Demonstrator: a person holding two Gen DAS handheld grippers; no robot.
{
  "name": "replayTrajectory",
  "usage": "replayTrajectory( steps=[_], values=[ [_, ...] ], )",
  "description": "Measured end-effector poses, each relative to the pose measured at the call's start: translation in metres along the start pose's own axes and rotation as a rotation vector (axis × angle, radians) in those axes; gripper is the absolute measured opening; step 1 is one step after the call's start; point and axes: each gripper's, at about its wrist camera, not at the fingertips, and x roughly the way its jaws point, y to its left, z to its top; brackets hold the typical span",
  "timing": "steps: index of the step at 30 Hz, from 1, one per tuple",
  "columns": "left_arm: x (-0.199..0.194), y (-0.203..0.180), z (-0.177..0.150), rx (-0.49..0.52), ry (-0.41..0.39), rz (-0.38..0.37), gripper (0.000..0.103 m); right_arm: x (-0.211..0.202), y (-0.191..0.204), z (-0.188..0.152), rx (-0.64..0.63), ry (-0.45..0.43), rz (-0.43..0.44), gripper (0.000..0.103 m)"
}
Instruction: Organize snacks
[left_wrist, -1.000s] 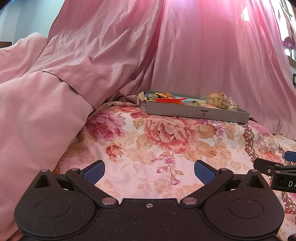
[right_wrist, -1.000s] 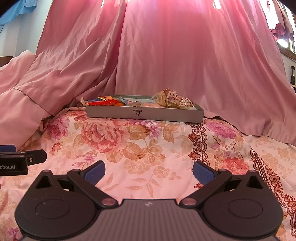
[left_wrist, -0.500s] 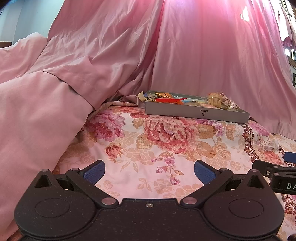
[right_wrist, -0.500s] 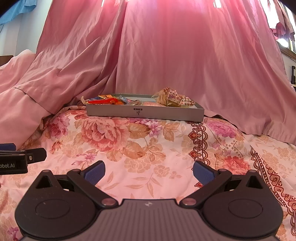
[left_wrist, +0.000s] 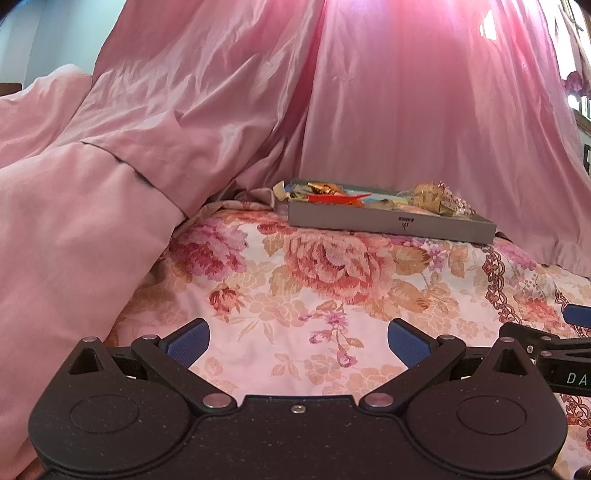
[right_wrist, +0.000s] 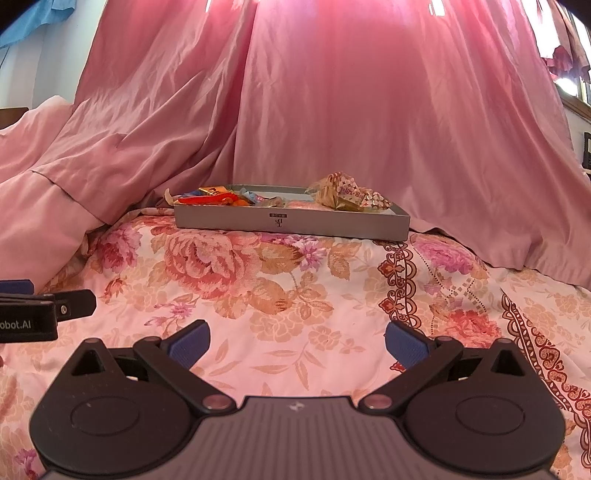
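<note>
A shallow grey tray (left_wrist: 391, 222) (right_wrist: 291, 222) lies at the far end of a floral bedspread. It holds wrapped snacks: a red and orange wrapper (left_wrist: 338, 198) (right_wrist: 207, 199) at its left, a gold and pink patterned packet (left_wrist: 439, 197) (right_wrist: 351, 194) at its right. My left gripper (left_wrist: 297, 341) is open and empty, low over the bedspread, well short of the tray. My right gripper (right_wrist: 297, 341) is open and empty too, beside it on the right. Each gripper's side shows at the other view's edge.
The floral bedspread (right_wrist: 295, 288) stretches between the grippers and the tray. A pink curtain (right_wrist: 369, 110) hangs behind the tray. A pink quilt (left_wrist: 74, 221) is heaped along the left side.
Both grippers have shifted only slightly; the tray sits marginally nearer in the right wrist view. Both jaws stay open.
</note>
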Motion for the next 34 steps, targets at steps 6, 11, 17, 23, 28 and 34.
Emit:
replayTrajectory(
  steps=[6,11,17,23,28,34],
  values=[
    [0.0006,-0.0006,0.0011,-0.002,0.020,0.007,0.102,0.0000,0.0007,-0.0002,-0.002,0.002,0.000,0.103],
    [0.0009,0.0013,0.0015,-0.019,0.028,0.014,0.102,0.0001,0.0008,-0.0001,-0.003,0.003,0.001,0.103],
    [0.0018,0.0020,0.0023,-0.018,0.028,0.026,0.102,0.0003,0.0017,-0.0005,-0.006,0.004,0.003,0.103],
    [0.0014,0.0021,0.0025,-0.016,0.026,0.029,0.102,-0.0001,0.0020,-0.0001,-0.006,0.004,0.001,0.103],
    [0.0010,0.0021,0.0027,-0.014,0.025,0.028,0.102,0.0000,0.0037,-0.0010,-0.012,0.002,0.005,0.103],
    [0.0005,0.0028,0.0028,-0.010,0.021,0.024,0.102,0.0001,0.0039,-0.0014,-0.014,0.002,0.007,0.103]
  ],
)
